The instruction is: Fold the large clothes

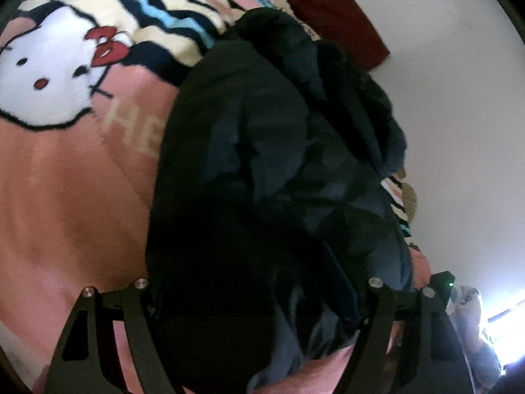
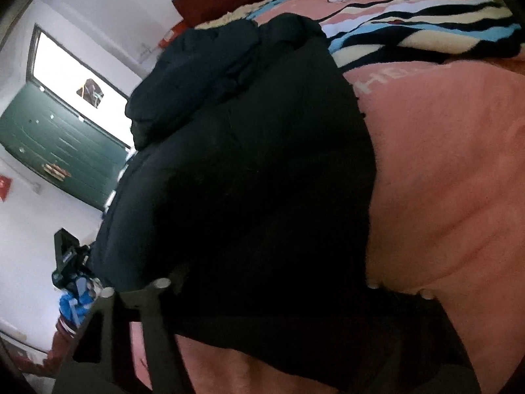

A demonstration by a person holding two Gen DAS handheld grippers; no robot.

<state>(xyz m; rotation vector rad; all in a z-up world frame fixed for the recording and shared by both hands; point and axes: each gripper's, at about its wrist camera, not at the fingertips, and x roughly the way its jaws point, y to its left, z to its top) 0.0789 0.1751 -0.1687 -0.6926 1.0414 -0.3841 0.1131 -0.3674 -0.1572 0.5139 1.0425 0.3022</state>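
A bulky dark navy jacket (image 1: 269, 151) lies crumpled on a pink cartoon-cat blanket (image 1: 75, 197) spread over a bed. My left gripper (image 1: 259, 298) is low over the jacket's near end, its jaws standing wide, with dark cloth and a bluish lining fold filling the gap. In the right wrist view the jacket (image 2: 249, 164) lies flatter, and its near hem runs across the pink blanket (image 2: 443, 180). My right gripper (image 2: 265, 298) straddles that hem. Its fingertips are lost against the black cloth, so whether the pads press on it is unclear.
A white wall (image 1: 459, 98) runs along the bed's far side, with a dark red headboard (image 1: 331, 6) at the top. The right wrist view shows a green door with a window (image 2: 62, 138). My other gripper's body (image 2: 65, 259) shows beside the jacket's edge.
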